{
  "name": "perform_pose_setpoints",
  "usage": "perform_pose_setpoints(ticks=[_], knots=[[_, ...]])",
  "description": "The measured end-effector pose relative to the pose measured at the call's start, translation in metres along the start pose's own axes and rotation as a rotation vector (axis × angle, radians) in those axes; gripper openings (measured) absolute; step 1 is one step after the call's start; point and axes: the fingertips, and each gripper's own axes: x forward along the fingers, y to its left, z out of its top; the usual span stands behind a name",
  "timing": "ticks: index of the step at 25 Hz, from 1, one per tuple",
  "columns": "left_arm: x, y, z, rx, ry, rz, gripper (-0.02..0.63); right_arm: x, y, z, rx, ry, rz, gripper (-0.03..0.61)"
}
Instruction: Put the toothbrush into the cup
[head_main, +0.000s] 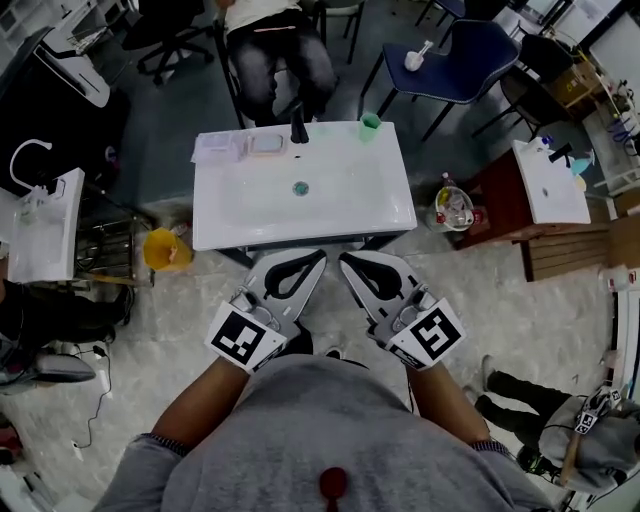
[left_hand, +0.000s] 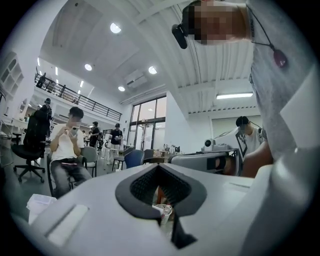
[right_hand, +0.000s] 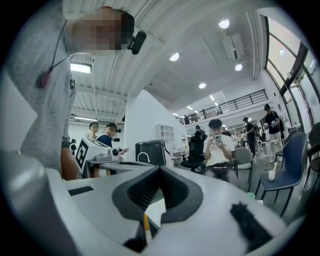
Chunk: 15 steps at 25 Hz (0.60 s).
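A green cup (head_main: 370, 122) stands upright at the back right corner of the white washbasin (head_main: 230, 215), near the black tap (head_main: 298, 128). A pale dish (head_main: 267, 145) and a clear flat box (head_main: 221, 148) lie at the back left; I cannot make out the toothbrush. My left gripper (head_main: 322, 255) and right gripper (head_main: 343, 258) hover side by side just before the basin's front edge, tips nearly meeting, well short of the cup. Both are shut with nothing between the jaws, as the left gripper (left_hand: 159, 166) and right gripper (right_hand: 160, 168) show in their own views.
A person sits on a chair (head_main: 280, 50) right behind the basin. A blue chair (head_main: 465, 55) stands at the back right, an orange bucket (head_main: 165, 250) at the basin's left front, and a clear jar (head_main: 453, 208) on the floor at its right. Other white basins (head_main: 550, 180) stand at both sides.
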Motion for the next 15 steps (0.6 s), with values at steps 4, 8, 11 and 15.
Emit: perform_pose_setpoints(ticks=[4, 8, 11, 15], knots=[[0.012, 0.029, 0.000, -0.007, 0.015, -0.027, 0.006, 0.025, -0.020, -0.002, 0.008, 0.008, -0.026, 0.009], [0.022, 0.054, 0.001, -0.008, 0.025, -0.059, 0.006, 0.046, -0.035, 0.001, 0.022, -0.011, -0.053, 0.009], [0.028, 0.069, -0.001, -0.009, 0.033, -0.085, 0.006, 0.057, -0.047, -0.003, 0.008, 0.011, -0.087, 0.009], [0.037, 0.084, -0.002, -0.012, 0.037, -0.117, 0.006, 0.065, -0.062, -0.005, 0.004, 0.014, -0.134, 0.009]])
